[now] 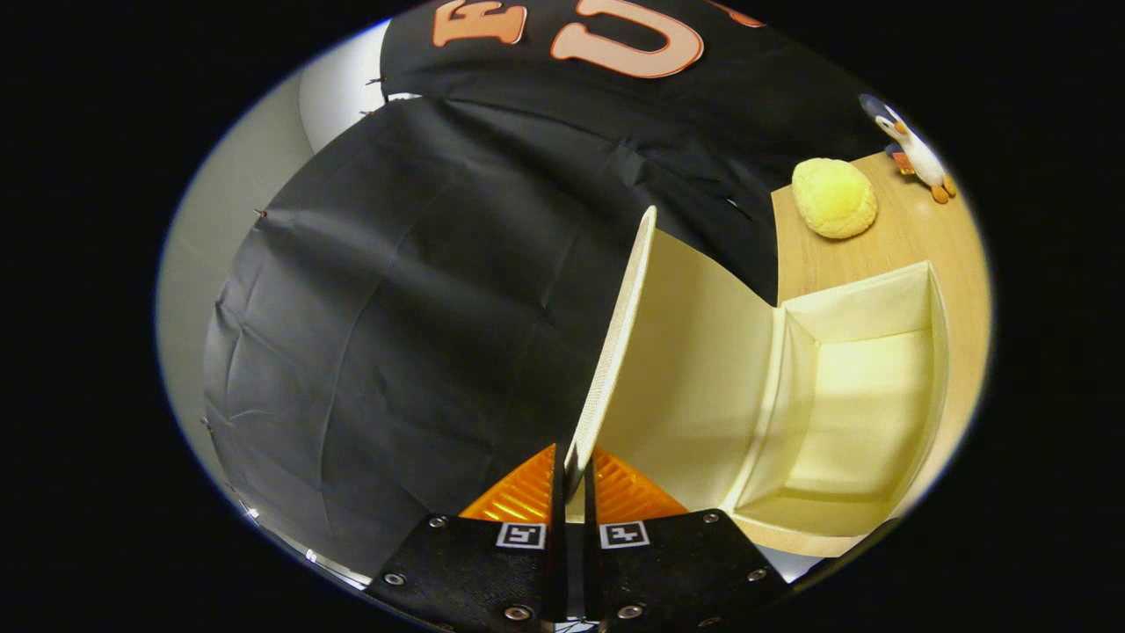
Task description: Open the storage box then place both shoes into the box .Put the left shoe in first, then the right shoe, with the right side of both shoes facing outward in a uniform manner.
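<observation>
The cream storage box [866,387] stands open on the wooden table, its empty inside facing me to the right of my fingers. Its lid [620,343] is swung up and stands on edge, running from between my fingers away toward the black cloth wall. My gripper [573,479] is shut on the lid's near edge, one finger on each face of it.
A yellow round plush [833,198] lies on the wooden table [905,237] beyond the box. A small penguin toy [914,149] stands further back beside it. Black cloth wall [422,290] hangs close on the left of the lid.
</observation>
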A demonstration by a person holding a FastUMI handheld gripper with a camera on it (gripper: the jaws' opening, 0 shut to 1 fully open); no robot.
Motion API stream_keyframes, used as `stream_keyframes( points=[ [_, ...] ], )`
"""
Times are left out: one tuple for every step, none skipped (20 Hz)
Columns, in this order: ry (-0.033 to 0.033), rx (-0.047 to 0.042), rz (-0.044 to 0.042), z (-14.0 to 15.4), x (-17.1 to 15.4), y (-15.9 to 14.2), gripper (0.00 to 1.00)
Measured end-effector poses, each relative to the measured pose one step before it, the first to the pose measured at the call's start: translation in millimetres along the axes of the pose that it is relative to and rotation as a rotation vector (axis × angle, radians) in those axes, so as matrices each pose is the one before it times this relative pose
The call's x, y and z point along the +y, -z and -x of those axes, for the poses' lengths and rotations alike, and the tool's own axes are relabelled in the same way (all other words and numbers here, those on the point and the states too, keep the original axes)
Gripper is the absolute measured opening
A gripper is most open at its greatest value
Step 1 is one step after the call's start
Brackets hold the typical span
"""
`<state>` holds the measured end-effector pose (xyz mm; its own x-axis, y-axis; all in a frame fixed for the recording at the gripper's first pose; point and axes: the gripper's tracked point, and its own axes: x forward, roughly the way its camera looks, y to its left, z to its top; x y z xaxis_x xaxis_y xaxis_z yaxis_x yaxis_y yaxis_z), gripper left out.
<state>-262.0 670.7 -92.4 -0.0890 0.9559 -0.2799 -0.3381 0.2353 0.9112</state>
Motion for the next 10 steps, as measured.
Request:
stream_keyframes(
  points=[
    [0.01673, 0.00685, -0.00131, -18.27, 6.26, 2.65, 0.08],
    [0.01299, 0.01188, -0.00674, -13.52, 3.08, 4.07, 0.08],
    [0.01121, 0.01290, -0.00283, -15.54, 0.32, 5.49, 0.08],
    [0.01210, 0.00445, 0.00537, -14.18, -0.25, 3.12, 0.08],
    [0.00172, -0.00329, 0.02882, -12.66, 5.71, 2.88, 0.09],
    [0.01131, 0.00763, 0.03222, -8.60, -0.60, 4.12, 0.10],
    [0.01523, 0.00959, 0.02393, 1.68, 1.07, 6.92, 0.11],
    [0.00054, 0.00357, 0.01481, 7.39, -0.64, 0.32, 0.19],
    [-0.00060, -0.00300, 0.00862, -3.78, -1.81, 2.19, 0.27],
    [0.00140, -0.00913, 0.00768, 6.10, -2.38, -1.15, 0.40]
  ],
)
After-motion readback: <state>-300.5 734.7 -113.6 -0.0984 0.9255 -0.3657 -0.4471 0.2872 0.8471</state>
